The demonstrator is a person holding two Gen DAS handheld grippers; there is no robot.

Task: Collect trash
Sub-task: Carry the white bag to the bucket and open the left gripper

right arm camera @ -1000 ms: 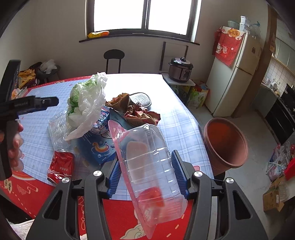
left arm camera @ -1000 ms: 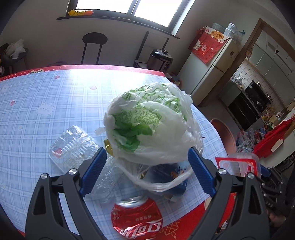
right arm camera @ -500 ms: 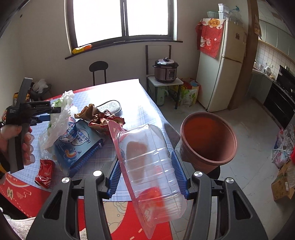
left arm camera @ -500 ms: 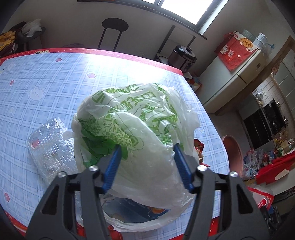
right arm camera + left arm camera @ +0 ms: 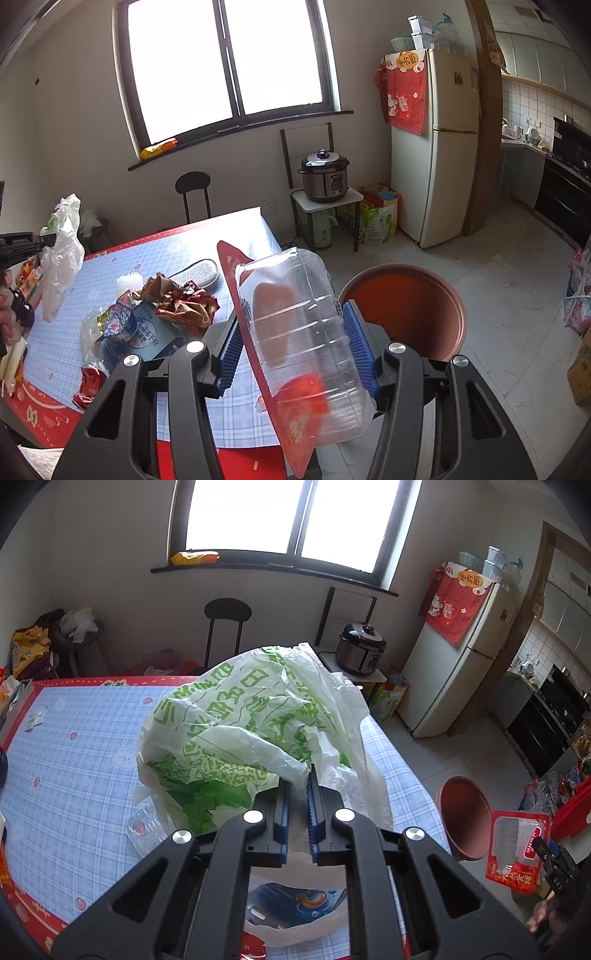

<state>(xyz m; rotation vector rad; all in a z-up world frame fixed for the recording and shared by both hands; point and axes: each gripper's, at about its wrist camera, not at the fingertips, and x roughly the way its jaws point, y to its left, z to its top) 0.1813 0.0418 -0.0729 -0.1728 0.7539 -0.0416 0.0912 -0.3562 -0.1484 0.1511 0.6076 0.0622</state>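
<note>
White-and-green plastic bag [image 5: 258, 734] bunches ahead of the left gripper [image 5: 298, 794], whose jaws have just been closing and now pinch its film. Beyond the right gripper [image 5: 295, 343], clamped on a clear plastic tray [image 5: 299, 332], sits a terracotta-coloured bin [image 5: 417, 306].

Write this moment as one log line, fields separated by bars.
left gripper: just closed on plastic bag | right gripper: holding clear tray | bin: ahead

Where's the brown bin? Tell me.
In the right wrist view, the brown bin stands on the floor right of the table, behind the held clear container.
</note>
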